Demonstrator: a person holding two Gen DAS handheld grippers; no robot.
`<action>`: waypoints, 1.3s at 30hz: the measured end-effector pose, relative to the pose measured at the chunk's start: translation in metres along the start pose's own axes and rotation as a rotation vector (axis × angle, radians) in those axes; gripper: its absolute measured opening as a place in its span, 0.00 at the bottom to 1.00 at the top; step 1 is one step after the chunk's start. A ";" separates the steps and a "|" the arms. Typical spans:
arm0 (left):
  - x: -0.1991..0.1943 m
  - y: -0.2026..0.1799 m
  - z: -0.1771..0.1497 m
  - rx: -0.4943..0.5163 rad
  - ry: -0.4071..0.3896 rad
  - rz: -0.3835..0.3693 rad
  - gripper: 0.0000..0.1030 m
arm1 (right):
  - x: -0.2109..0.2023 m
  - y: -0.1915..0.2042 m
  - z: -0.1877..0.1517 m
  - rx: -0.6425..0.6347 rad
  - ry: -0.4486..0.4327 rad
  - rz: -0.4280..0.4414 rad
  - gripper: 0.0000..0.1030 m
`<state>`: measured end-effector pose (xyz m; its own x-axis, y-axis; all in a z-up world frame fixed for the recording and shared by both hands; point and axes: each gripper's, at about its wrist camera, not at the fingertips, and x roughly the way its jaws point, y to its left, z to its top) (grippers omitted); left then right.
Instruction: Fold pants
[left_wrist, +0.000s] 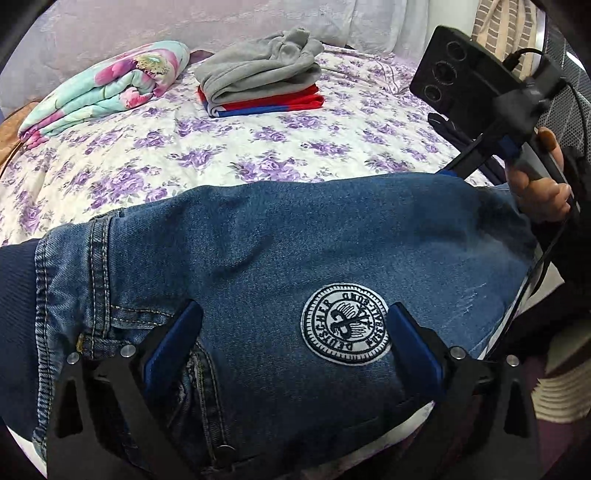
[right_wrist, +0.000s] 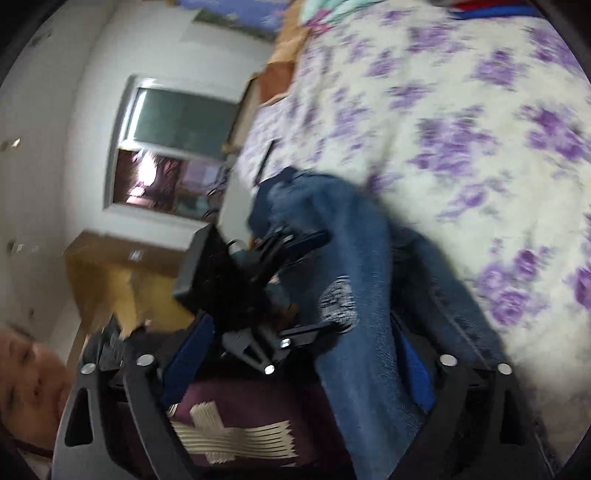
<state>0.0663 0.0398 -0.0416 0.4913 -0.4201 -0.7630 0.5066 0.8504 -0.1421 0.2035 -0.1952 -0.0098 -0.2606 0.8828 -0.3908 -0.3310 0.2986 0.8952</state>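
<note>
The blue denim pants (left_wrist: 280, 254) lie folded on the flowered bed, a round white patch (left_wrist: 346, 324) facing up. My left gripper (left_wrist: 295, 332) is open, its blue pads (left_wrist: 173, 339) standing wide apart over the denim near the pocket seam. My right gripper (left_wrist: 476, 155) reaches the far right edge of the pants; its tips are hidden behind the fabric there. In the blurred right wrist view the right gripper (right_wrist: 303, 354) has its blue pads (right_wrist: 417, 365) wide apart, with denim (right_wrist: 354, 266) hanging between them. The left gripper (right_wrist: 258, 258) shows beyond.
A flowered sheet (left_wrist: 229, 147) covers the bed. A folded floral blanket (left_wrist: 107, 88) lies at the back left. A stack of folded grey, red and blue clothes (left_wrist: 262, 74) sits at the back middle. The person (right_wrist: 33, 380) stands close at the bed's edge.
</note>
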 end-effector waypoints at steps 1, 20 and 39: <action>0.000 0.000 0.000 -0.001 0.002 -0.001 0.95 | 0.005 0.001 0.003 -0.017 0.015 0.022 0.95; -0.002 -0.002 -0.002 -0.010 -0.003 0.005 0.95 | -0.022 -0.042 0.028 0.074 -0.360 -0.178 0.30; -0.024 0.049 0.015 -0.100 -0.074 0.274 0.89 | 0.028 -0.045 -0.005 0.073 -0.377 -0.391 0.00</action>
<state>0.0897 0.0874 -0.0207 0.6519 -0.1896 -0.7342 0.2776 0.9607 -0.0015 0.2068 -0.1860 -0.0622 0.2167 0.7656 -0.6057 -0.2703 0.6432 0.7164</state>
